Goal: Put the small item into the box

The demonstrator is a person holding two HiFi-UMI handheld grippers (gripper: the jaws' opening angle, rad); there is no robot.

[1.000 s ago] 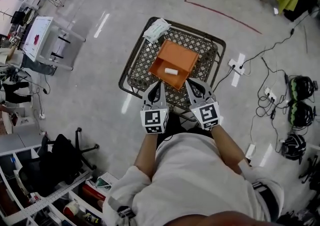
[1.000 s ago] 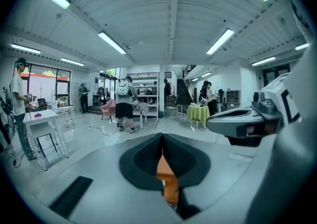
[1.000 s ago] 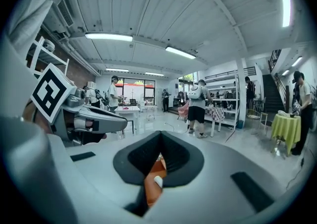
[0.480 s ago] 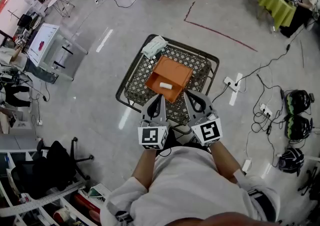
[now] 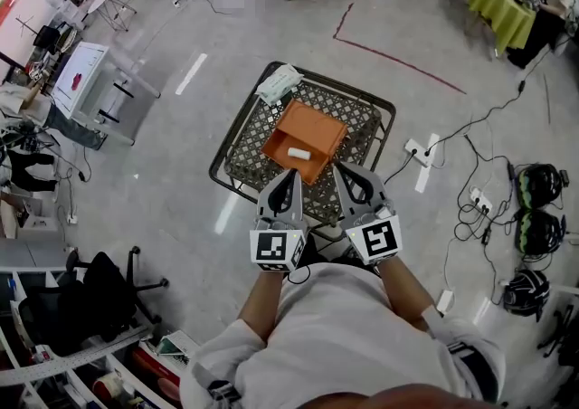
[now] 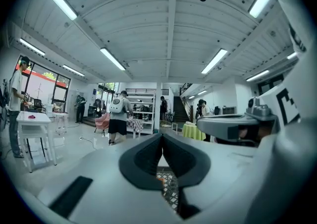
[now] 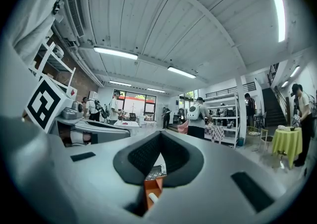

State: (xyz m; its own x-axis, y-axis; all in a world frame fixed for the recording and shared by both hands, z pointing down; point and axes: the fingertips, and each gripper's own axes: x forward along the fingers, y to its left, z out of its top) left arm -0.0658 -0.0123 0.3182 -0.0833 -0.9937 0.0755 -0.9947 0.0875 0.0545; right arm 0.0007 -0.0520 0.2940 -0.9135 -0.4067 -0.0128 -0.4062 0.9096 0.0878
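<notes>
An orange box (image 5: 312,123) lies open on a wire-mesh table (image 5: 245,138). Inside it rests a small white cylinder-like item (image 5: 298,154). My left gripper (image 5: 292,174) is shut and empty, hovering over the table's near edge just short of the box. My right gripper (image 5: 341,169) is beside it, also shut and empty, at the box's near right corner. In the left gripper view the left gripper (image 6: 161,138) points out level over the hall. In the right gripper view, below the right gripper (image 7: 159,135), the box (image 7: 152,186) and the item (image 7: 152,197) show through the gap.
A white packet (image 5: 278,83) lies on the table's far left corner. On the floor: a power strip (image 5: 423,151) with cables at right, helmets (image 5: 541,185), a red tape line (image 5: 398,58). A white desk (image 5: 80,77) stands at left, a chair (image 5: 99,294) behind. Several people stand far off.
The head view shifted slightly, so the table and box sit a bit higher and to the left. Both grippers stay shut at the table's near edge. The item still lies in the box.
</notes>
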